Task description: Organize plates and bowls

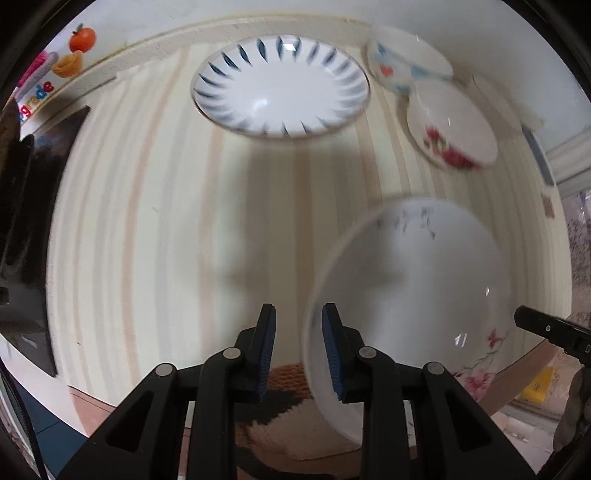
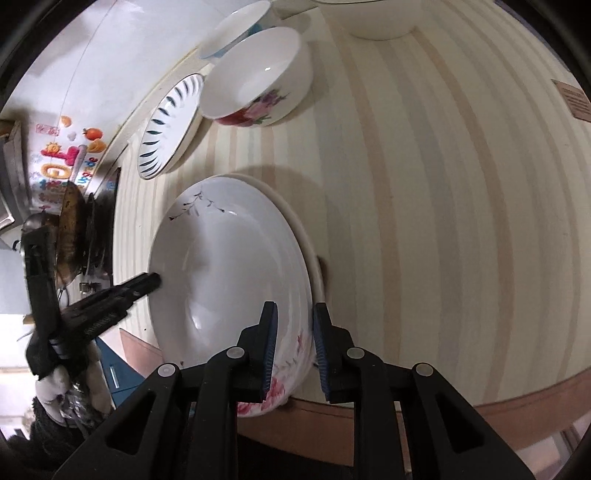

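Note:
A large white plate with pink flowers (image 2: 229,273) lies at the table's near edge, stacked on another plate; it also shows in the left wrist view (image 1: 413,288). My right gripper (image 2: 294,350) straddles its rim, jaws apart with a gap. My left gripper (image 1: 298,350) is open at the plate's opposite rim, one finger (image 1: 332,354) over the plate. A blue-striped plate (image 1: 280,86) sits farther back, also in the right wrist view (image 2: 168,127). A bowl with red flowers (image 1: 452,129) (image 2: 258,77) and a smaller bowl (image 1: 404,62) stand beyond.
The striped table (image 2: 424,184) ends in a wooden edge (image 2: 480,410) close to me. A dark pan and stove (image 2: 74,229) stand at the table's end. Another bowl (image 2: 373,18) sits at the far side.

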`<action>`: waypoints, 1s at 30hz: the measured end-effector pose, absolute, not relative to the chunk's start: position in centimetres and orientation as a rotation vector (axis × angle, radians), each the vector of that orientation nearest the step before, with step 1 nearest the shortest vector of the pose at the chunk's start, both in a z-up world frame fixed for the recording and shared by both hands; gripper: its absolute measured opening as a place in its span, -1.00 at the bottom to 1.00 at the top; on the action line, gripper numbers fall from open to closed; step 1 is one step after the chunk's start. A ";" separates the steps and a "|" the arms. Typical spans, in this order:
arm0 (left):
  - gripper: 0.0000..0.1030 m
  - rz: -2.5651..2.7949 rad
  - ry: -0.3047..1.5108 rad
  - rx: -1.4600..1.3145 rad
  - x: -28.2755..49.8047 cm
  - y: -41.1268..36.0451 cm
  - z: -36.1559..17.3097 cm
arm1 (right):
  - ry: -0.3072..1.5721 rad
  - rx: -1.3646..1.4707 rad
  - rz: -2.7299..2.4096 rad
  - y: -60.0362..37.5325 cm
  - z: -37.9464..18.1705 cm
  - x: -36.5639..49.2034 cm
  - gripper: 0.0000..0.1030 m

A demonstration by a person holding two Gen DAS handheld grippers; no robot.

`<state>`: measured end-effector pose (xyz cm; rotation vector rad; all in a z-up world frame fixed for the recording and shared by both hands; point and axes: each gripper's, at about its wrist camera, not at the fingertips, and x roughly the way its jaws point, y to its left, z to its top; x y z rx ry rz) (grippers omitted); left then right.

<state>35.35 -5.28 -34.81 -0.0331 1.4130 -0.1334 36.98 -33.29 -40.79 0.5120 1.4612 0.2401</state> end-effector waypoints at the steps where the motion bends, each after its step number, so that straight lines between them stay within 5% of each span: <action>1: -0.54 -0.133 1.404 -0.039 36.1 -4.7 -34.0 | 1.456 0.535 0.239 -33.6 -40.3 37.2 -0.57; 6: -0.49 -0.126 1.366 -0.082 41.1 -1.2 -30.5 | 1.383 0.588 0.268 -32.3 -36.2 41.4 -0.56; 12: -0.43 -0.083 1.363 -0.080 49.6 2.4 -31.1 | 1.294 0.542 0.284 -26.0 -33.2 50.6 -0.26; 26: -0.40 -0.097 1.486 -0.162 58.4 5.3 -39.5 | 1.485 0.322 0.130 -19.5 -40.9 63.3 -0.26; 30: -0.54 -0.146 1.463 -0.180 59.0 5.0 -39.9 | 1.492 0.290 0.117 -19.4 -41.9 63.8 -0.61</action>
